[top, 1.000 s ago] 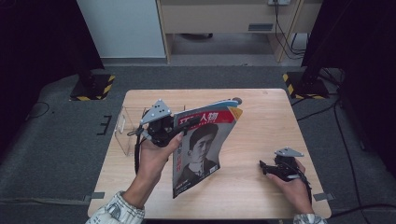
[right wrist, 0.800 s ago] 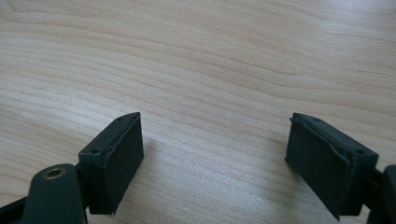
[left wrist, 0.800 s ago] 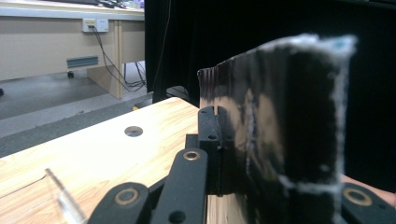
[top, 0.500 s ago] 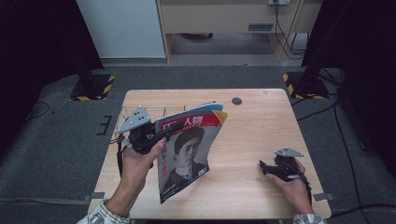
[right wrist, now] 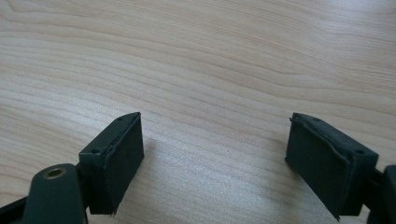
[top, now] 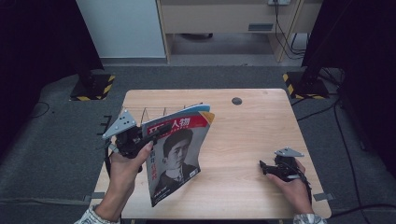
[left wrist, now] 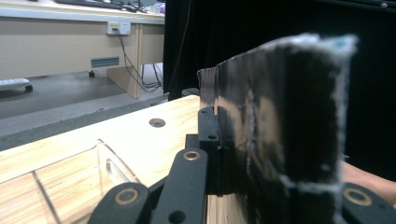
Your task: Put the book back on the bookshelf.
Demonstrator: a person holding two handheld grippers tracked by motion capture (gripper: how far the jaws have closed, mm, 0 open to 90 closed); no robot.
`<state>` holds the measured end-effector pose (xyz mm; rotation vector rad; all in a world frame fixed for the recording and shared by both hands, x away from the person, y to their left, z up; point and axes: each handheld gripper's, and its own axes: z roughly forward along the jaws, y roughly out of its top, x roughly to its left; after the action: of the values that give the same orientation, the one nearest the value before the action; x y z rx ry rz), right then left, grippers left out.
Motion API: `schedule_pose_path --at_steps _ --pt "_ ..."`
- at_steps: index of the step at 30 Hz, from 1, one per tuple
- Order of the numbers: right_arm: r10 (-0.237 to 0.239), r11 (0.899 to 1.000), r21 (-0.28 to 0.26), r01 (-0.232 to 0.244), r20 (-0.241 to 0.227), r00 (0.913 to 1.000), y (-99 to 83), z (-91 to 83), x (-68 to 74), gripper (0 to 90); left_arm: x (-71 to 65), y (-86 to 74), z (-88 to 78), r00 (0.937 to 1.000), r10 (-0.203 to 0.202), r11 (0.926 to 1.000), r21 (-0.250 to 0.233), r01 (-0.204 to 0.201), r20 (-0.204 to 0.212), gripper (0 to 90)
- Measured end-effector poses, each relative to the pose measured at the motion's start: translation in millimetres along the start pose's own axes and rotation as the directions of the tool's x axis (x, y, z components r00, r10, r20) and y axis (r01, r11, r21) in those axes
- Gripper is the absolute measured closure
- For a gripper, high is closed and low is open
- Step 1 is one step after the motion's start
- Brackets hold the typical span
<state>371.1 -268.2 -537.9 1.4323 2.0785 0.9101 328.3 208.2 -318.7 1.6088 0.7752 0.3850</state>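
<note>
The left gripper pinches the magazine by its top left corner and holds it up above the left part of the table. The magazine hangs down with the cover face showing. Behind it, near the left edge, stands a clear rack. The right gripper rests near the front right corner, its jaws spread wide with bare wood between them.

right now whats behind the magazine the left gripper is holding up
Behind the magazine, thin dividers of a clear rack poke above its top edge, and the left gripper view shows a clear wall of it. The magazine covers the rest of the rack, so what it holds cannot be seen.
</note>
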Motion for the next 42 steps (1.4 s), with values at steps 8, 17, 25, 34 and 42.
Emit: schedule_pose_path --at_steps 8,17,25,34,42 --pt "0.0 1.0 0.0 0.0 -0.001 1.0 0.0 0.0 0.0 19.0 7.0 -4.5 -9.3 0.9997 -0.014 0.9999 -0.009 0.014 -0.019 86.8" --pt "0.0 1.0 0.0 0.0 -0.002 1.0 0.0 0.0 0.0 19.0 12.9 -5.6 -17.3 0.9992 -0.019 0.9997 -0.017 0.018 -0.034 86.8" --pt "0.0 1.0 0.0 0.0 -0.002 1.0 0.0 0.0 0.0 19.1 18.5 -8.0 -26.5 0.9986 -0.032 0.9992 -0.026 0.031 -0.041 86.8" --pt "0.001 1.0 -0.001 -0.001 -0.001 1.0 -0.1 0.1 0.2 19.1 26.8 -11.3 -49.8 0.9969 -0.042 0.9979 -0.052 0.038 -0.067 86.8" --pt "0.001 1.0 0.0 -0.001 -0.001 1.0 -0.1 -0.1 0.1 19.1 35.1 -14.5 -61.4 0.995 -0.049 0.9972 -0.061 0.044 -0.087 86.8"
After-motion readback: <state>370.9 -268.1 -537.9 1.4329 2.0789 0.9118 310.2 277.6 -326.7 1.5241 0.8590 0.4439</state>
